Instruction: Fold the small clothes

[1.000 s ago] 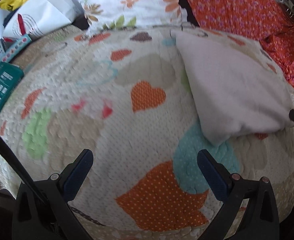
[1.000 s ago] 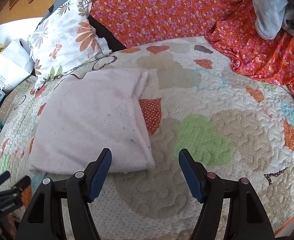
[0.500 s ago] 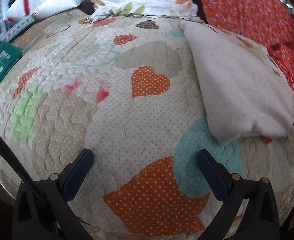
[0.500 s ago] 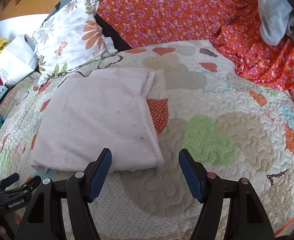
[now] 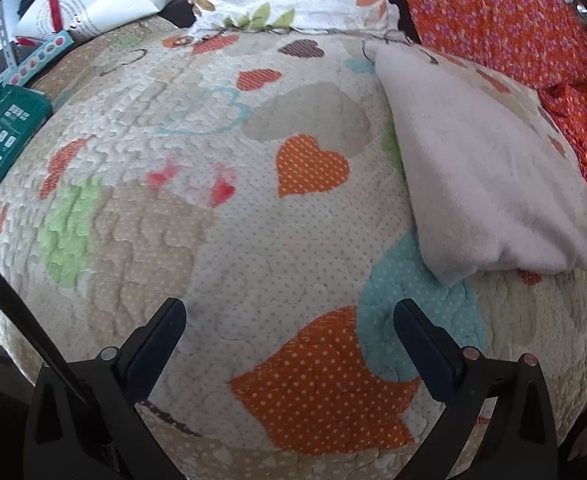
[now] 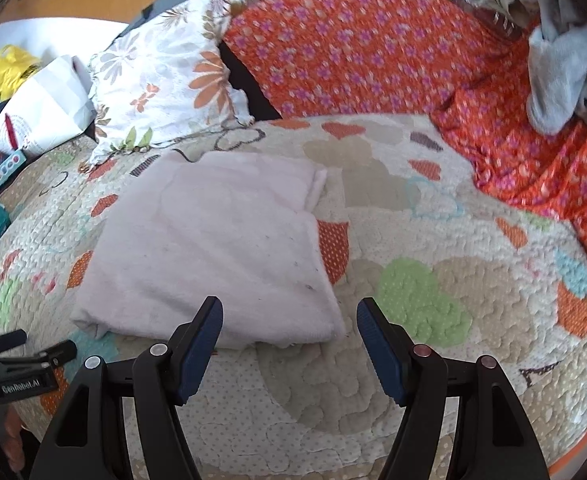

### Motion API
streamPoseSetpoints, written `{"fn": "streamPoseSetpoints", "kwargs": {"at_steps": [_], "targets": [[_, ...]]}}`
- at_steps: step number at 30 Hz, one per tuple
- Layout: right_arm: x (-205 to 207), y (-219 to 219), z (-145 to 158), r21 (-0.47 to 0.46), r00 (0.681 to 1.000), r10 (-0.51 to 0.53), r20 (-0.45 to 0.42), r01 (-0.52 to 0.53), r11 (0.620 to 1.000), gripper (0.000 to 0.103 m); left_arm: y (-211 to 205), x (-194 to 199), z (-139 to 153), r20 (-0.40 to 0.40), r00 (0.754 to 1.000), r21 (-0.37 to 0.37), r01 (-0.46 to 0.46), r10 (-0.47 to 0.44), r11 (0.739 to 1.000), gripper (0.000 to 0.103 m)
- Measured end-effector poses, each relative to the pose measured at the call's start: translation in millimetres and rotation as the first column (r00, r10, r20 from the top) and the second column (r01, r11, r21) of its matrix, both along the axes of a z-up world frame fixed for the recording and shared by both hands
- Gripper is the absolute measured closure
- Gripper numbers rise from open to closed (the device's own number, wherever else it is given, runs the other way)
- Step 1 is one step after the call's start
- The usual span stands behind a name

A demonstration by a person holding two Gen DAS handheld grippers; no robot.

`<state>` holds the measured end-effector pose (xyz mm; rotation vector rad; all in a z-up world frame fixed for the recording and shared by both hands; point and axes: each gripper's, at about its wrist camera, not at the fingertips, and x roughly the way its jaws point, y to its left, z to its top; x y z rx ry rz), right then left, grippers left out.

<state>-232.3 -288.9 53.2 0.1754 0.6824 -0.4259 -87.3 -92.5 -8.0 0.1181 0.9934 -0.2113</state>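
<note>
The only readable text is "GenRobot.AI", in white letters on the black body of the left gripper, seen in the right wrist view.

Fuzzy cloth garment, bumpy quilted bedspread

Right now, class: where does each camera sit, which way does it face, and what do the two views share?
Left wrist: rides the open left gripper, looking over the heart quilt; pale folded cloth lies ahead to its right.
Right wrist: rides the open right gripper, facing the cloth and floral pillow; the left gripper shows lower left.
Shared: cloth, quilt, pillow.
</note>
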Motion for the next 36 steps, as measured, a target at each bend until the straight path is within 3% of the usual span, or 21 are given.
{"fn": "streamPoseSetpoints", "kwargs": {"at_steps": [9,36], "targets": [[4,24,1,-0.067,0.998,0.070,-0.005,-0.070,0.995,0.029,6,-5,18,0.053,0.998,-0.021,-0.014,0.015,1.000,0.000],[10,24,-8,-0.057,0.996,0.078,-0.037,-0.080,0.995,0.029,-3,-9,14,0.022,0.999,-0.020,0.026,-0.025,0.999,0.000]]}}
